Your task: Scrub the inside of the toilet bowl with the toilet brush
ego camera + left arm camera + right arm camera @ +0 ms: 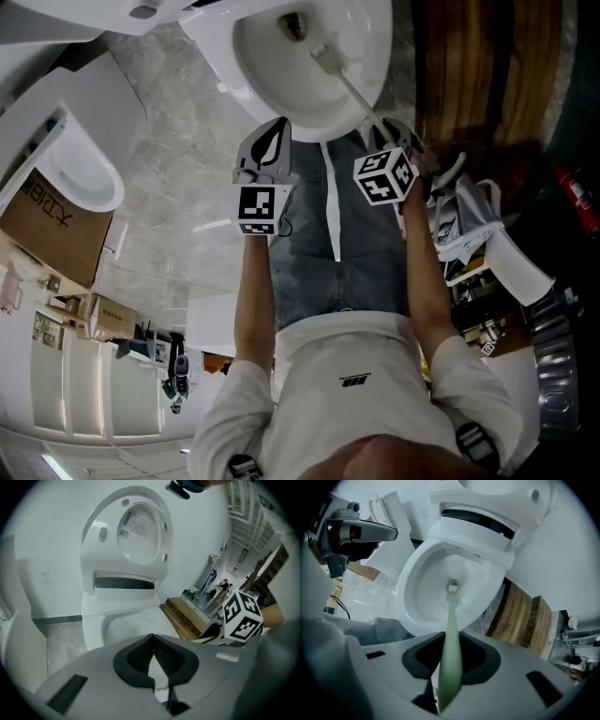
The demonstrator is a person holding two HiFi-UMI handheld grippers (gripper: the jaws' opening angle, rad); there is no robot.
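right gripper (451, 660) jaws pinch toilet brush (451, 620) handle; its long axis runs straight up frame centre, head down inside toilet bowl (424, 590); left gripper (157, 663) jaws pressed together, empty, short of bowl

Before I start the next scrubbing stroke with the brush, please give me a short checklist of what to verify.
1. Right gripper shut on the toilet brush: ok.
2. Brush head inside the toilet bowl: ok.
3. Lid raised: ok.
4. Left gripper empty, jaws together, outside the bowl: ok.
5. Head pressing on the bowl's surface: cannot tell.
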